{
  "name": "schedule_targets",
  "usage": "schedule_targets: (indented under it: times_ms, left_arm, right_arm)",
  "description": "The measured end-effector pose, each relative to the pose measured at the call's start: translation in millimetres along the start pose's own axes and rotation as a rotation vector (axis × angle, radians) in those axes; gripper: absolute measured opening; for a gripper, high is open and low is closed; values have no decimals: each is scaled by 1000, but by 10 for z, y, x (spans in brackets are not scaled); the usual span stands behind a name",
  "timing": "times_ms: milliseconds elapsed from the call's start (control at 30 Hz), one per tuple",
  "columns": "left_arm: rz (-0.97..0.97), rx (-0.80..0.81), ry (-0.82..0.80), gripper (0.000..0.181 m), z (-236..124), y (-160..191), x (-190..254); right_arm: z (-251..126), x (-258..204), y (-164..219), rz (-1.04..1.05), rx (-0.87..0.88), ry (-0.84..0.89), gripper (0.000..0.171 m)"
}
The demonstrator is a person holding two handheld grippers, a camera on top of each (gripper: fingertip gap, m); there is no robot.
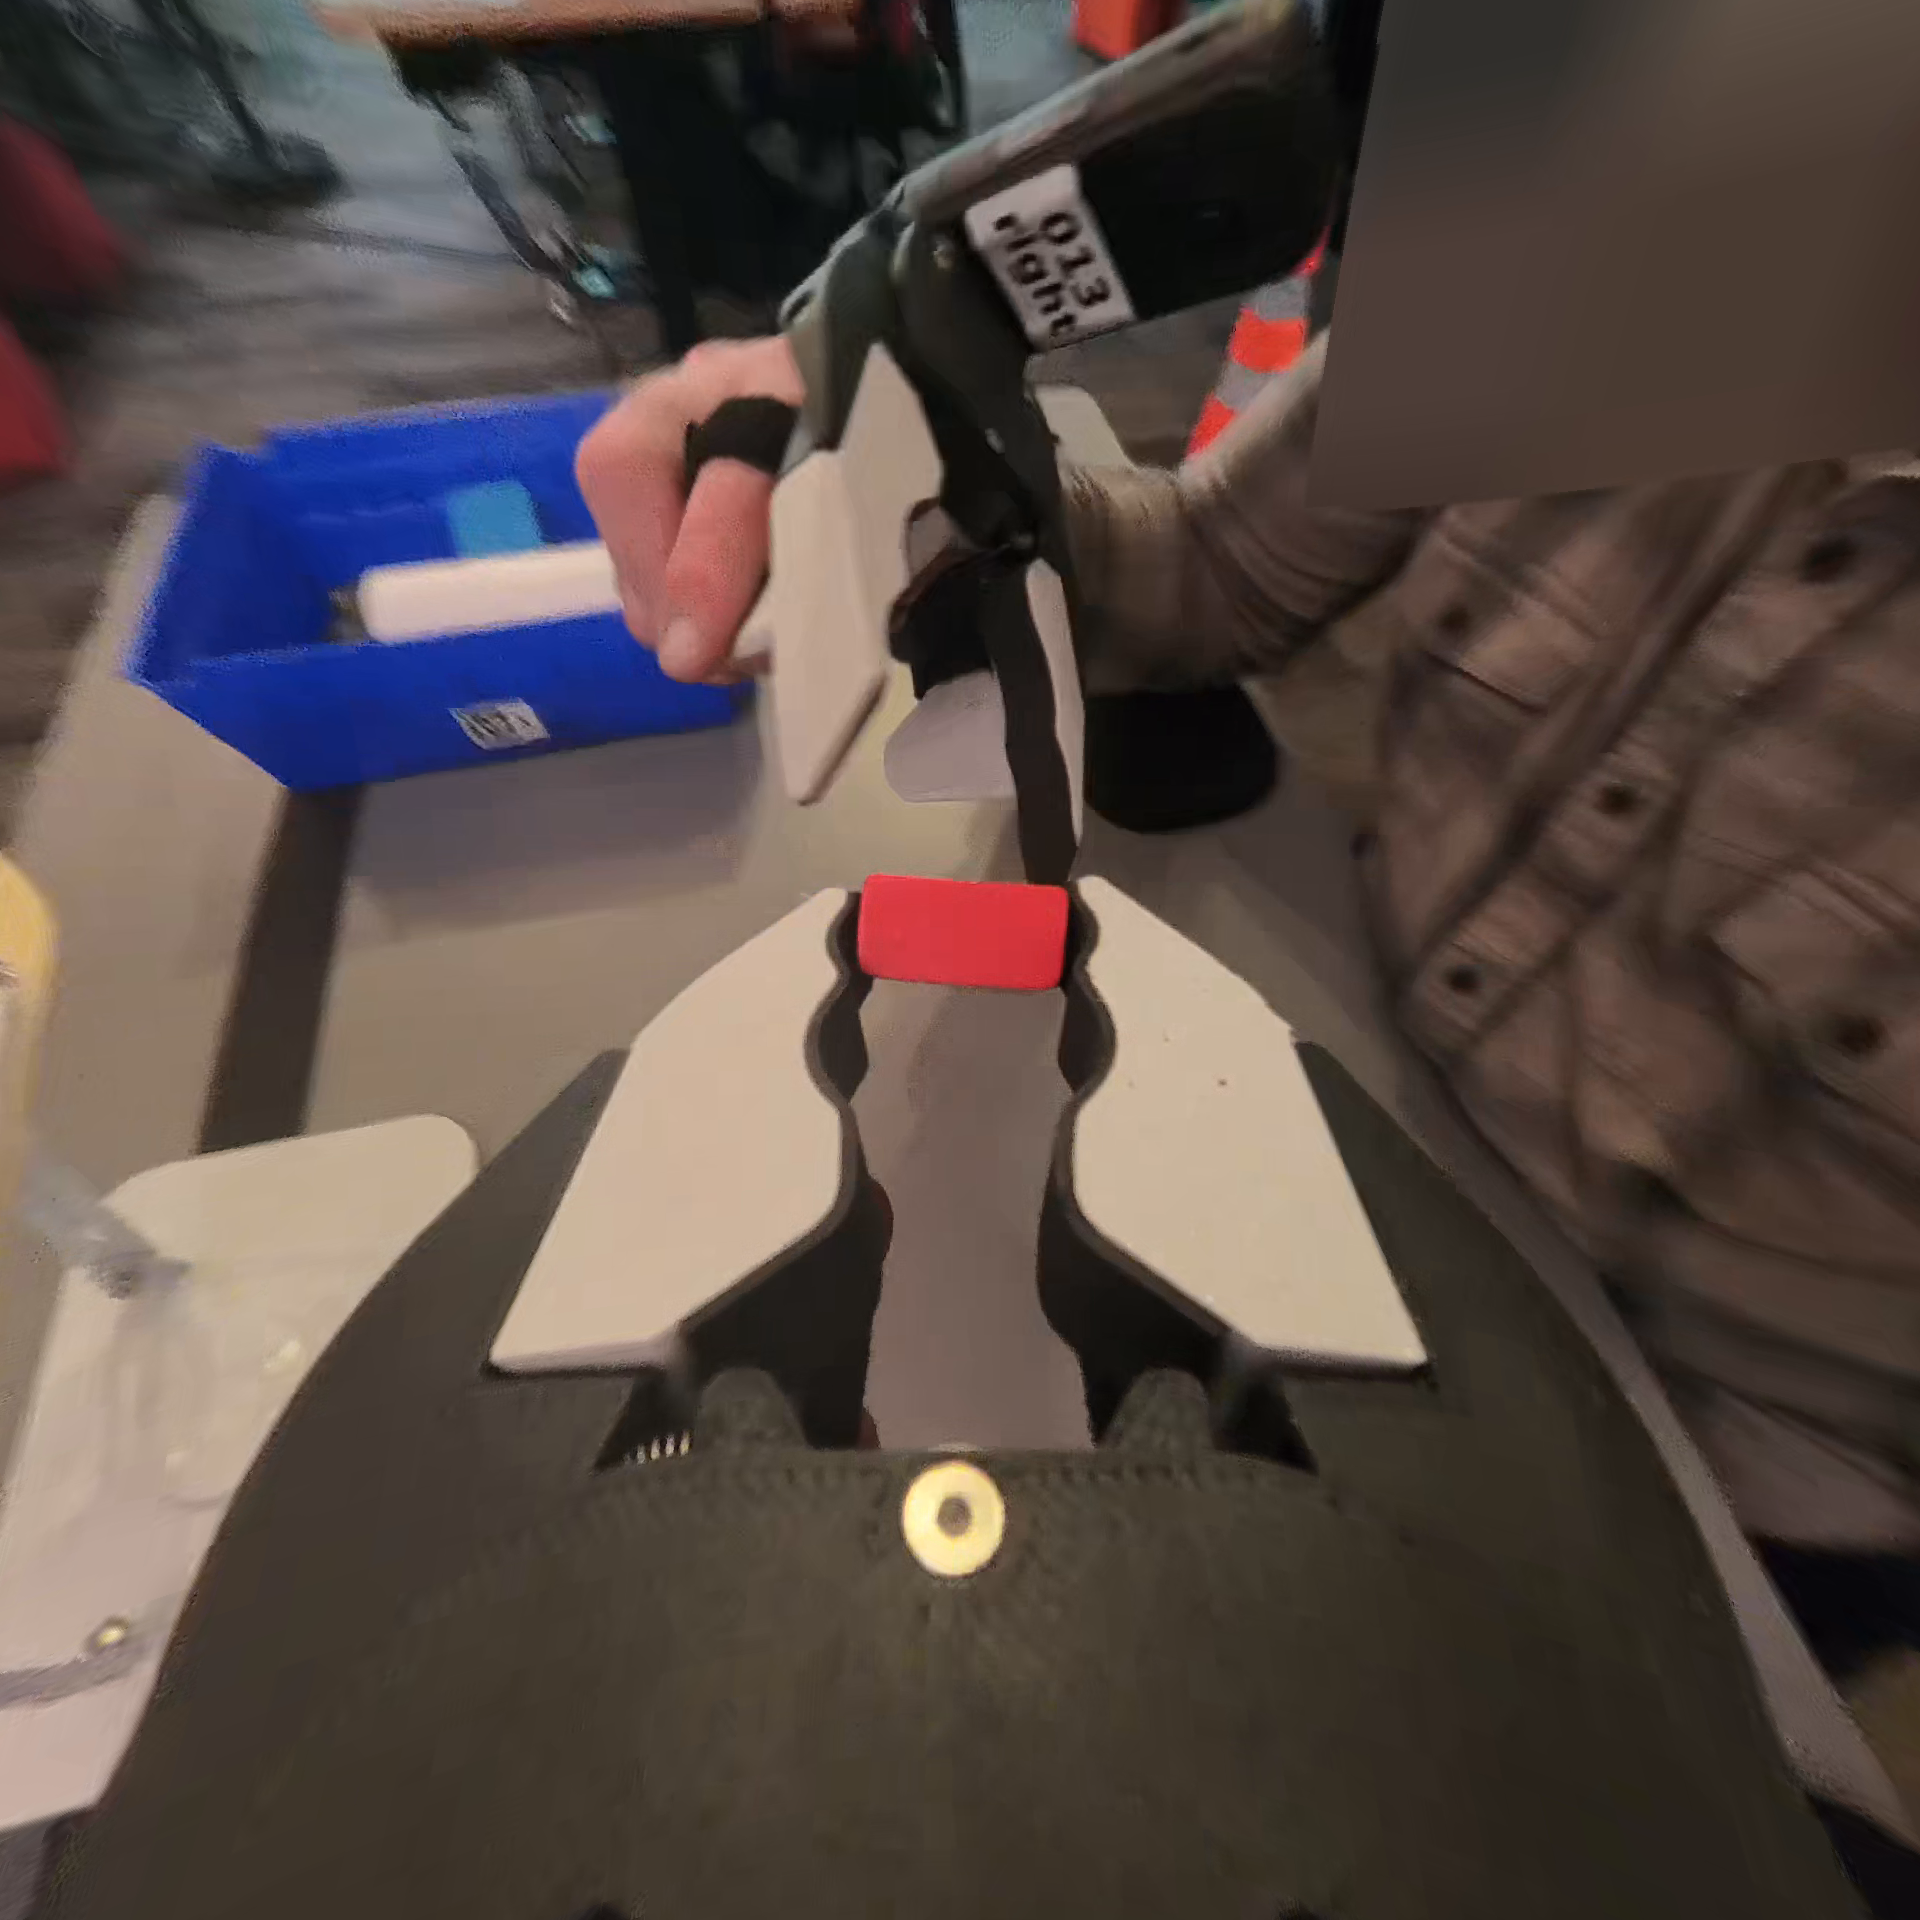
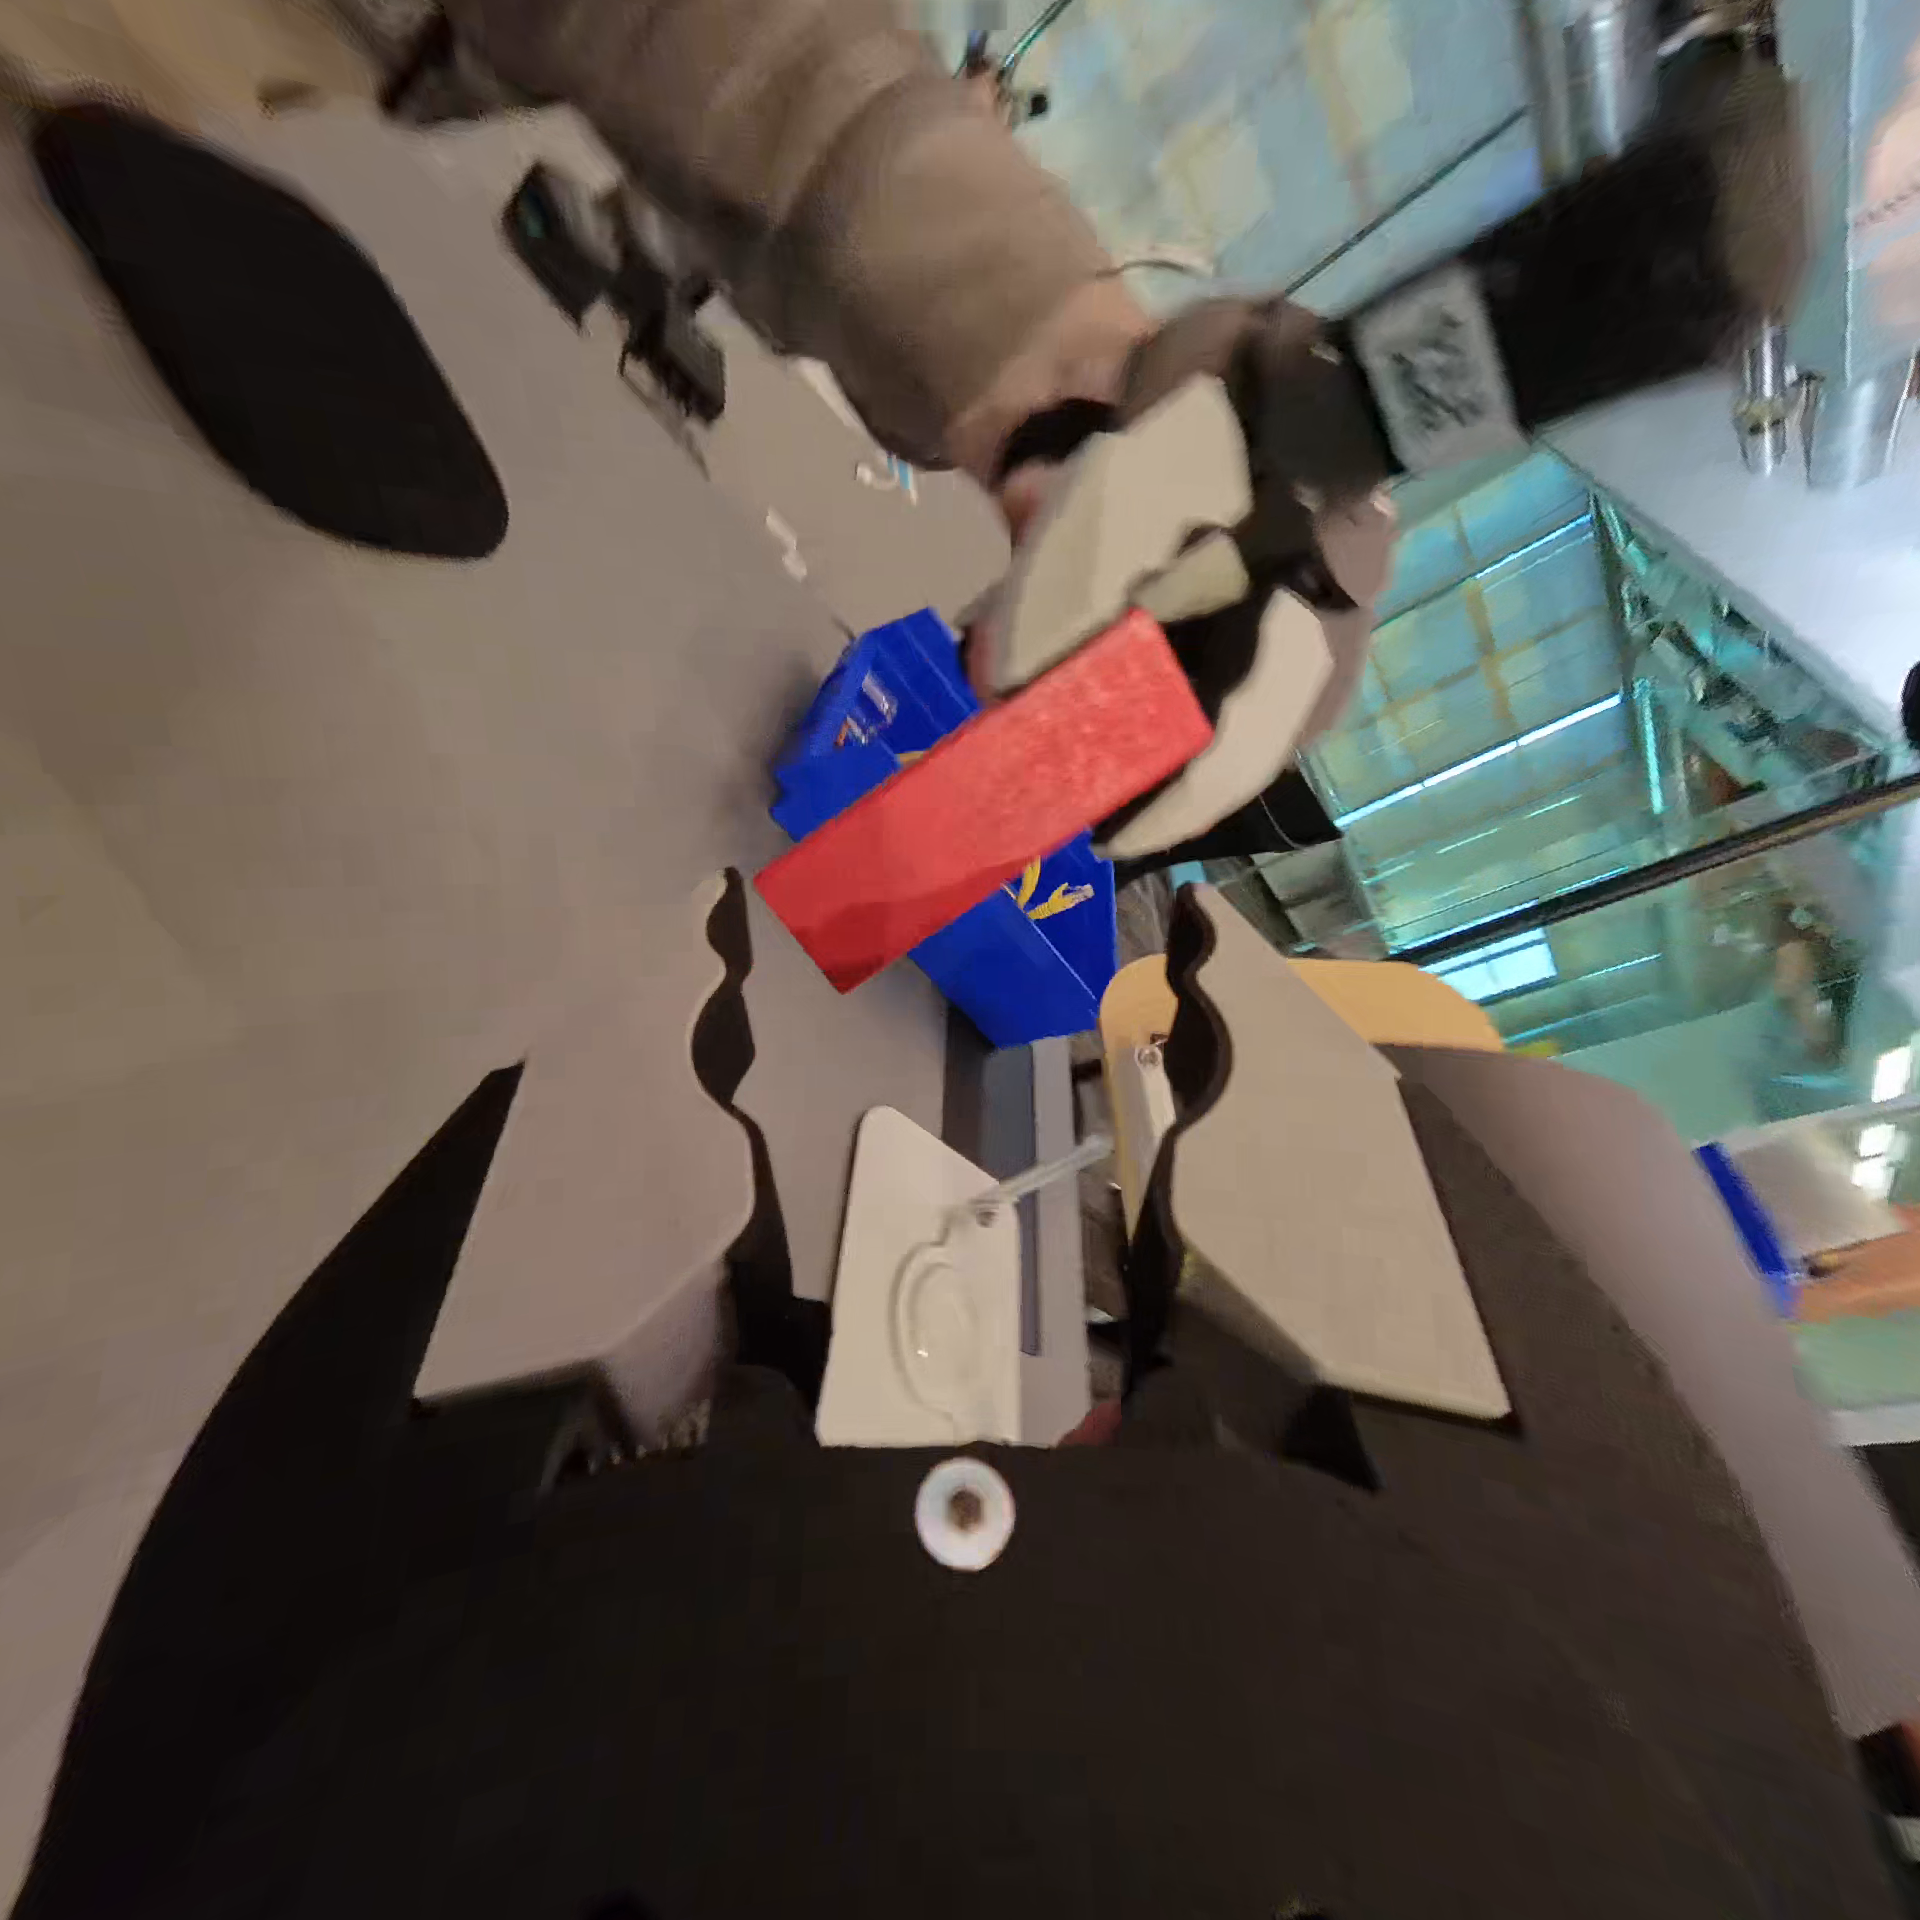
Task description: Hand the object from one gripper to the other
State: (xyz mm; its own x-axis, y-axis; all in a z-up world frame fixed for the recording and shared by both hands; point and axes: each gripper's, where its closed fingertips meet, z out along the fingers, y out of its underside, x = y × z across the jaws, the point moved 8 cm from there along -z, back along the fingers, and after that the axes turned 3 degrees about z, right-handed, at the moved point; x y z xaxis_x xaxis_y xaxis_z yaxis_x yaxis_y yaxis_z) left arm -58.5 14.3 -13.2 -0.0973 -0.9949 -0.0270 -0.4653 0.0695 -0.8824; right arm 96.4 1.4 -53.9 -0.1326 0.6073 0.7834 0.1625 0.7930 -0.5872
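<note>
A red rectangular block (image 1: 961, 930) is clamped at one end between the fingertips of my left gripper (image 1: 961, 932), which is shut on it above the grey table (image 1: 582, 894). My right gripper (image 1: 935, 810) hangs just above it, pointing down, with its jaws apart. In the right wrist view the block (image 2: 987, 790) runs lengthwise from the left gripper (image 2: 1081, 727) toward me. Its near end lies between the open fingertips of my right gripper (image 2: 961, 894), close to the left finger (image 2: 623, 1143). The block is not gripped there.
A blue bin (image 1: 312, 717) with a white roll (image 1: 488, 592) stands at the table's back left; it also shows in the right wrist view (image 2: 997, 966). An orange cone (image 1: 1257, 353) stands behind. A person's shirt (image 1: 1610, 831) fills the right. A white card (image 1: 208, 1299) lies near left. Both grippers' tips are close together, under 4 cm apart.
</note>
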Motion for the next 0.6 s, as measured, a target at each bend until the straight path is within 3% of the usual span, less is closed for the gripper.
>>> schedule_targets:
  times_ms: [167,333,600]
  left_arm:
    - [-78,-118,183,34,5,58,-91]
    - [-116,-166,255,34,88,153,-120]
    - [-124,-262,356,34,290,261,-114]
  right_arm:
    - [309,-194,-112,-206,-140,56,99]
    - [391,-239,-162,-304,-191,102,114]
    - [469,-413,-86,-291,-231,-37,106]
